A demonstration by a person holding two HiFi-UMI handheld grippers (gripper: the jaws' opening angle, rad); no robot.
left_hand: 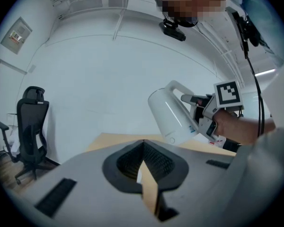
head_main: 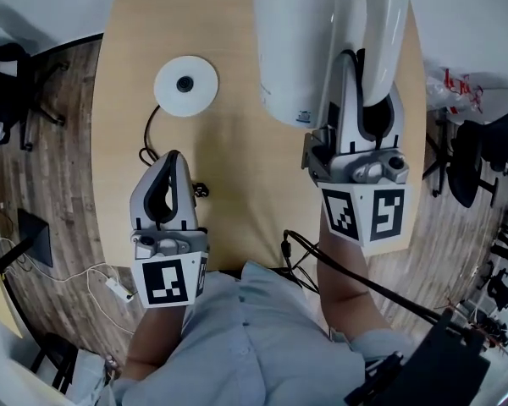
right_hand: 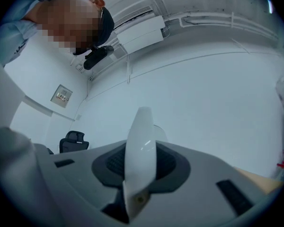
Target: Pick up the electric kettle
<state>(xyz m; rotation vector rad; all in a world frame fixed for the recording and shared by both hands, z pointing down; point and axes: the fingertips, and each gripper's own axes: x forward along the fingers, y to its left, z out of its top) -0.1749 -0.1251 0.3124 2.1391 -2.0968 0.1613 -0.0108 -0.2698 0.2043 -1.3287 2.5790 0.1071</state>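
The white electric kettle (head_main: 305, 49) hangs in the air above the oval wooden table (head_main: 237, 184), off its round white base (head_main: 186, 85). My right gripper (head_main: 366, 87) is shut on the kettle's white handle (right_hand: 141, 155), which fills the space between the pads in the right gripper view. In the left gripper view the kettle (left_hand: 173, 115) is tilted and clear of the tabletop, with the right gripper (left_hand: 201, 109) behind it. My left gripper (head_main: 171, 161) hovers over the table's near left part, jaws together and nothing between them (left_hand: 143, 148).
A black cord (head_main: 148, 146) runs from the base toward the near edge. A black office chair (left_hand: 32, 126) stands left of the table. A white bag with red print (head_main: 457, 87) and dark stands are on the right. Cables lie on the wooden floor (head_main: 59, 252).
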